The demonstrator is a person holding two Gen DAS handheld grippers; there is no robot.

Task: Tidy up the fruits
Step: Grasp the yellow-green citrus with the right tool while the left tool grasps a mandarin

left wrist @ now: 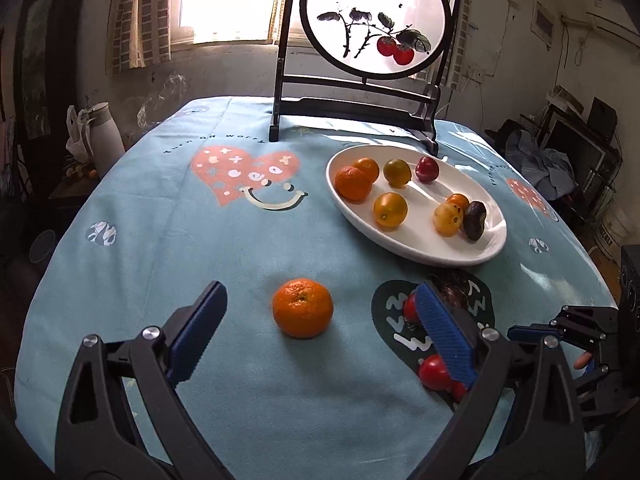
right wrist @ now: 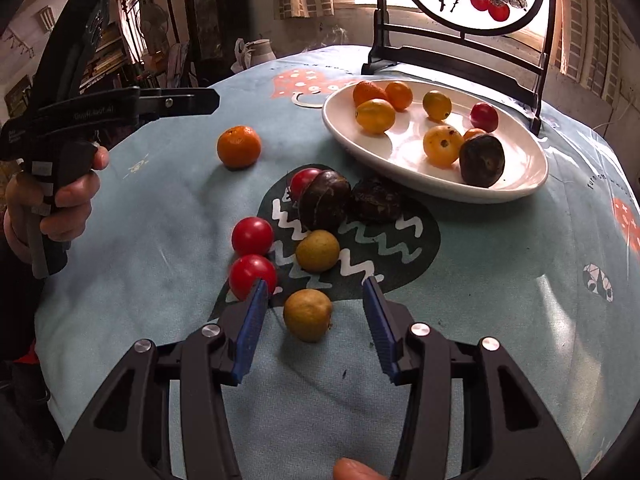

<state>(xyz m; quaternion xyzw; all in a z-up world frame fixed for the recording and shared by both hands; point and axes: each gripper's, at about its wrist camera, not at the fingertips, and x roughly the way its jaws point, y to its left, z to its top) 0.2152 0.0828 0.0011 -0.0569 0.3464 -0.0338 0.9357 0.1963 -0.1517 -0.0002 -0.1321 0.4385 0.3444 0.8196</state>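
- Left gripper (left wrist: 318,312): jaws spread wide, nothing between the pads. A mandarin (left wrist: 302,307) sits on the cloth ahead of the gap, touching neither finger.
- Right gripper (right wrist: 316,304): jaws partly apart, nothing pinched. A yellow-green fruit (right wrist: 307,314) lies on the cloth in the gap, clear of both pads.
- Plate (left wrist: 404,242): white, oval, on the far right part of the table, in front of the screen (left wrist: 372,20). It holds eight fruits: two mandarins touching, two yellow-orange ones, a red one, a spotted yellow one, a small orange one and a dark one at the near end.
- Loose fruit, right wrist view: a second yellow-green fruit (right wrist: 317,251) just beyond the first; two red tomatoes (right wrist: 252,236) side by side left of them; a third tomato (right wrist: 303,181) touching a dark fruit (right wrist: 325,201); another dark fruit (right wrist: 377,201) just beside the plate's near rim.
- Same mandarin in the right wrist view (right wrist: 239,147): alone, well left of the plate.
- Cloth (left wrist: 160,264): light blue, printed with hearts; it covers the round table.
- A hand (right wrist: 70,200) grips the left gripper's handle at the left edge.
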